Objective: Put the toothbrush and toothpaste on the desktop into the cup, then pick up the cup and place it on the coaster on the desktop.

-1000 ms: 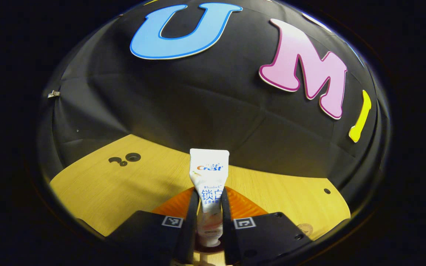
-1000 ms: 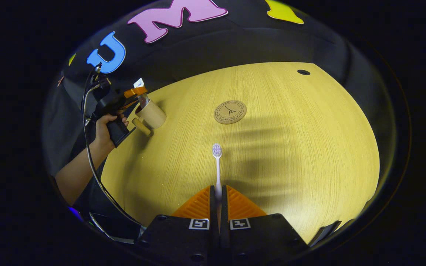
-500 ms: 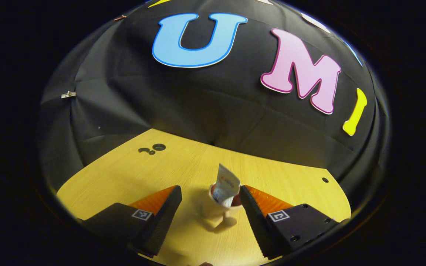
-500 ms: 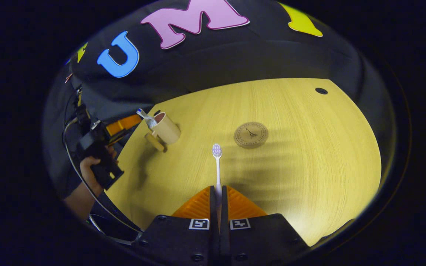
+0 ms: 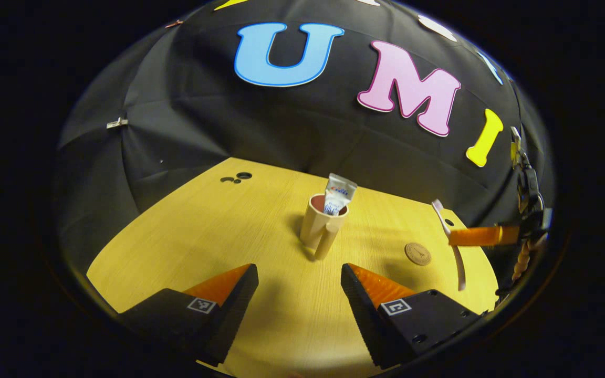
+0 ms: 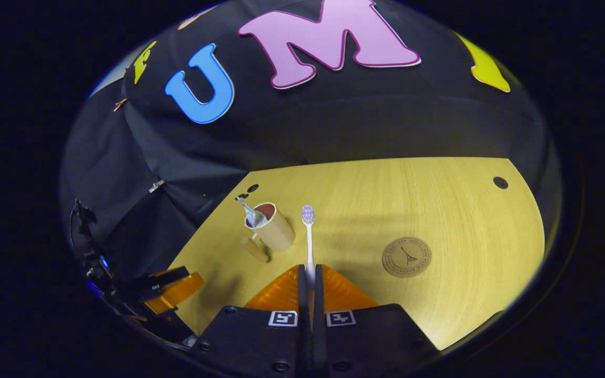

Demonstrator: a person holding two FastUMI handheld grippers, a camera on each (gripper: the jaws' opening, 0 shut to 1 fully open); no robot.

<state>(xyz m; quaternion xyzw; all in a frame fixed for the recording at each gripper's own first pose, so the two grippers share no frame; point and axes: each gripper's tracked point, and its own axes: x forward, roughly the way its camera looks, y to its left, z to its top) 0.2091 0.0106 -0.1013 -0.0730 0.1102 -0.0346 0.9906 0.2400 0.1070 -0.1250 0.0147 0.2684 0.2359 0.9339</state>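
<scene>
Toothpaste (image 5: 340,194) stands tail-up in the cup (image 5: 321,224), leaning on the rim, so I count that half of the loading as done. My left gripper (image 5: 298,294) hangs low over the desktop (image 5: 187,231) with its fingers wide apart and nothing between them, the cup well ahead of it with its handle turned toward me; I read that spacing as room left for the other tool to come in. My right gripper (image 6: 310,286) has its fingers pressed together on the toothbrush (image 6: 309,239), clamped low on the handle so the bristle head juts forward and clear, a grip that should let me lower the handle end in first once I tip it over. In the right gripper view the brush head sits just beside the cup's rim, though I judge it to be raised above the desktop and short of the mouth. In the left gripper view the same brush (image 5: 450,242) shows off to the side, held slantwise. The coaster (image 6: 406,256) lies flat on the wood, well apart from the cup, bare and waiting. The surface is pale, straight-grained wood with a rounded far edge and a few small dark holes (image 5: 243,175) near the back. Black cloth (image 5: 202,131) closes the booth behind, creased and pinned with a clip (image 5: 116,123).
</scene>
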